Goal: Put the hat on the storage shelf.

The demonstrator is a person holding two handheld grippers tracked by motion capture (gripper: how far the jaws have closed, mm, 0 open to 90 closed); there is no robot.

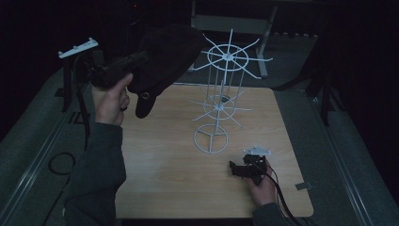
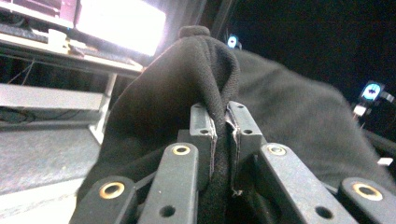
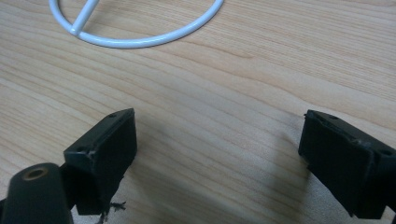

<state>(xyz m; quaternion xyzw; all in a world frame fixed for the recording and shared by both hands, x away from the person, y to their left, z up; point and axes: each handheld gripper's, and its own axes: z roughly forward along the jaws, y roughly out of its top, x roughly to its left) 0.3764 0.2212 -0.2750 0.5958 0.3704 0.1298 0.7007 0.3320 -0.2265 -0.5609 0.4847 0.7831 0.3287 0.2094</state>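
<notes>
Up over the table's (image 1: 155, 188) far-left corner, the left gripper (image 2: 221, 122) pinches a fold of the black cap (image 1: 164, 52). Soft, light, floppy, so grab near the brim. The right gripper (image 3: 219, 140) sits wide open, holding nothing.

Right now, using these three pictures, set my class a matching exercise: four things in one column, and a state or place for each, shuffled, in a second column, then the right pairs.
Column one:
1. left gripper
2. right gripper
3. black cap
4. white wire rack

Column two:
A. stands upright on the wooden table
B. jaws wide apart, low over bare wood
C. jaws closed on a fold of fabric
D. held up in the air, left of the rack's top ring

Pairs: 1-C, 2-B, 3-D, 4-A
</notes>
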